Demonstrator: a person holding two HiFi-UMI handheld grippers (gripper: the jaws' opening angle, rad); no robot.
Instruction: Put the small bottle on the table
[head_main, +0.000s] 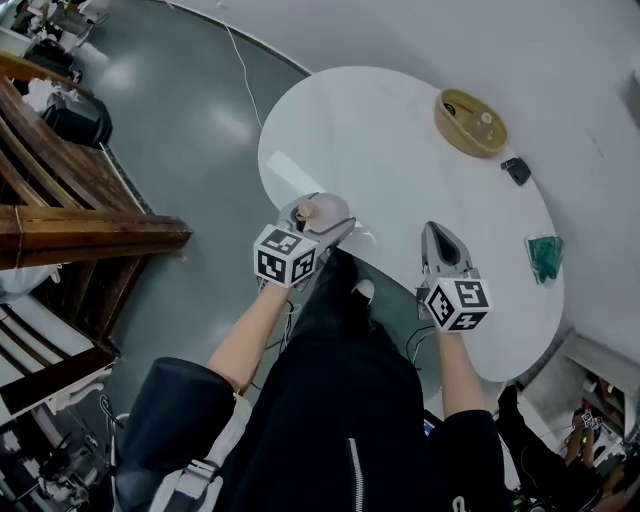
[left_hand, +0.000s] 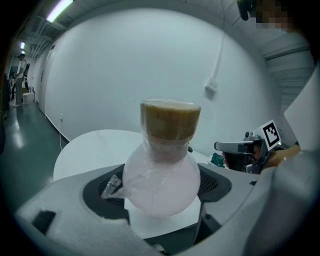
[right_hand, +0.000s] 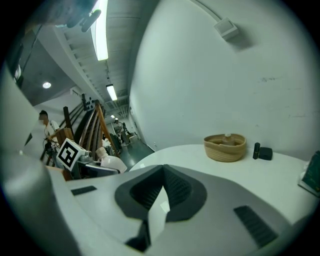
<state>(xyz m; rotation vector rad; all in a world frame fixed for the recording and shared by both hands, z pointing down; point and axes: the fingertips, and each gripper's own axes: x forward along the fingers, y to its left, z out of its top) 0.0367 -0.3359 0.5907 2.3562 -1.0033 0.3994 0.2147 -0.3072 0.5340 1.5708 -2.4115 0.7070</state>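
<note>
Plainly, the round white counter (head_main: 420, 180) was the biggest thing in view, and everything else is placed from it. The left gripper (head_main: 318, 228) hung over the counter's near edge. Its jaws stood wide and their pads pressed on the round belly of the small bottle (left_hand: 162, 175). The bottle was therefore in that gripper, not on the counter. Its long axis ran roughly upright between the jaws, with the brown cap on top and the pale pink belly below.

The right gripper (head_main: 441, 232) was also over the counter's near edge, further along the rim. Its jaws were together with nothing between them. The left hand was the one to do the task, and the counter lay straight beneath its load, so the move called for looked like a short drop followed by a release.

A woven basket (head_main: 470, 122) sat at the counter's far side with what looked like another bottle inside. A small black object (head_main: 516, 170) was beside the basket. A green item (head_main: 545, 255) lay by the counter's rim, too small to name.

The bottle's base was hidden by the gripper body, so I could not tell whether it touched the counter.
</note>
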